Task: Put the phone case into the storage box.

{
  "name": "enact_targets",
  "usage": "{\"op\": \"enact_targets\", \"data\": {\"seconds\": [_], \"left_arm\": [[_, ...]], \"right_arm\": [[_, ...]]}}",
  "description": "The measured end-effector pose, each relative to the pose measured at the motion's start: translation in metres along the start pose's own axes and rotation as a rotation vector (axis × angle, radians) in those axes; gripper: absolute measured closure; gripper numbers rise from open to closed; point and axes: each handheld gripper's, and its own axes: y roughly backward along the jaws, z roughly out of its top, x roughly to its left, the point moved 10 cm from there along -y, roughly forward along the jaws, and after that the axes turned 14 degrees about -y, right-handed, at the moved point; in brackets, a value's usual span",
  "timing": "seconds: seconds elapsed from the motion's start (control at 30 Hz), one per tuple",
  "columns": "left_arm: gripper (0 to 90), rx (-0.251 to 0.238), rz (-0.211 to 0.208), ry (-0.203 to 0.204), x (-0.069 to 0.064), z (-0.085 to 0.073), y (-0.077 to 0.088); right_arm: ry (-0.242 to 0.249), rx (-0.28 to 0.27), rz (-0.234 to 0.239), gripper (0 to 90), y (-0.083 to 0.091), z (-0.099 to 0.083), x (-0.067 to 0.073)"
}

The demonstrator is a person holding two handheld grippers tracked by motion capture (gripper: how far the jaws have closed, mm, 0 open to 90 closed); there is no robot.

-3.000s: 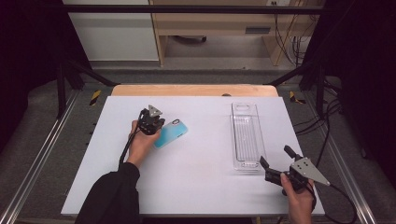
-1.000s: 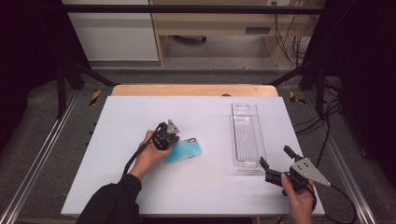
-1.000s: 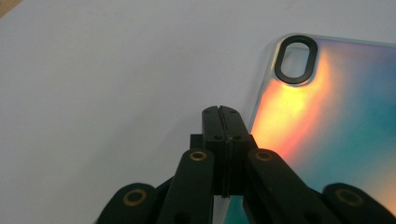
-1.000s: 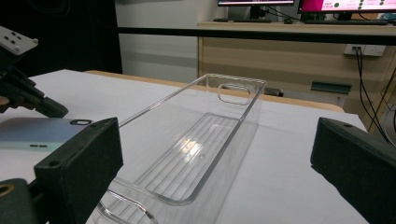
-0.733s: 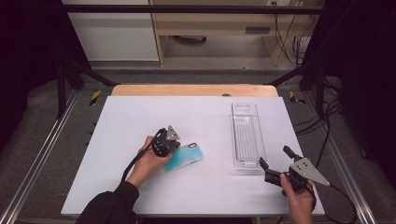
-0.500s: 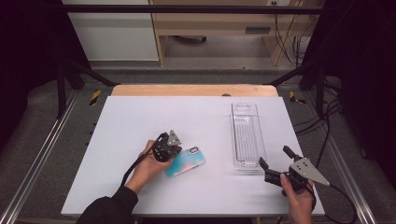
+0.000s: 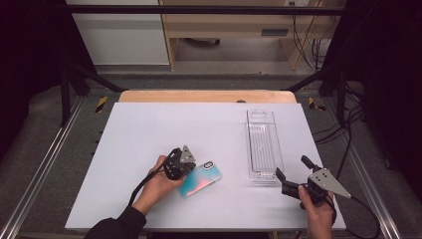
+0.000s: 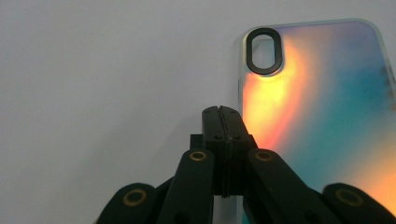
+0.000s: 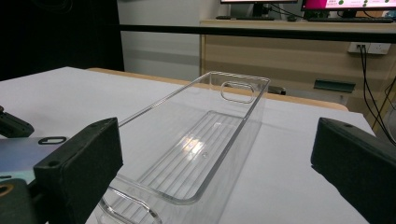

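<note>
left gripper [image 8: 219,112]: jaws together, nothing between, tips at phone case [image 8: 322,107] long edge | right gripper [image 7: 293,175]: jaws wide apart, empty | clear tray [image 9: 196,154] just ahead of them | table [image 7: 149,129]

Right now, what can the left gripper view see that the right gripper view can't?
The left gripper view alone gives the left gripper's jaws pressed shut together, their tips at the long edge of the shiny phone case, and the case's rainbow back.

The right gripper view alone gives the clear tray, the right gripper's jaws spread wide toward it, and a desk behind.

Both share the white table and the case with its black-ringed camera hole.
</note>
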Motion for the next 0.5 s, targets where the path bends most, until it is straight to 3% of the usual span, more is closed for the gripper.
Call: {"op": "enact_targets", "data": {"seconds": [0.17,0.27,0.3,0.37,0.5], "left_arm": [[90.0,0.001,0.000,-0.001,0.000,0.000,0.001],[86.6,-0.016,0.024,-0.001,0.004,0.002,0.003],[86.6,-0.041,0.040,0.005,0.006,0.004,0.006],[67.9,-0.091,0.079,0.026,0.013,0.010,0.014],[44.0,-0.112,0.077,0.030,0.014,0.012,0.021]], "right_arm": [[-0.001,0.001,0.000,2.4,0.000,0.000,0.000],[-0.004,-0.001,-0.001,2.4,0.000,0.000,0.000],[-0.004,-0.001,-0.001,2.4,0.000,0.000,0.000],[-0.004,-0.005,-0.004,2.4,0.001,0.001,-0.001],[-0.005,-0.005,-0.003,2.4,0.001,0.001,-0.001]]}}
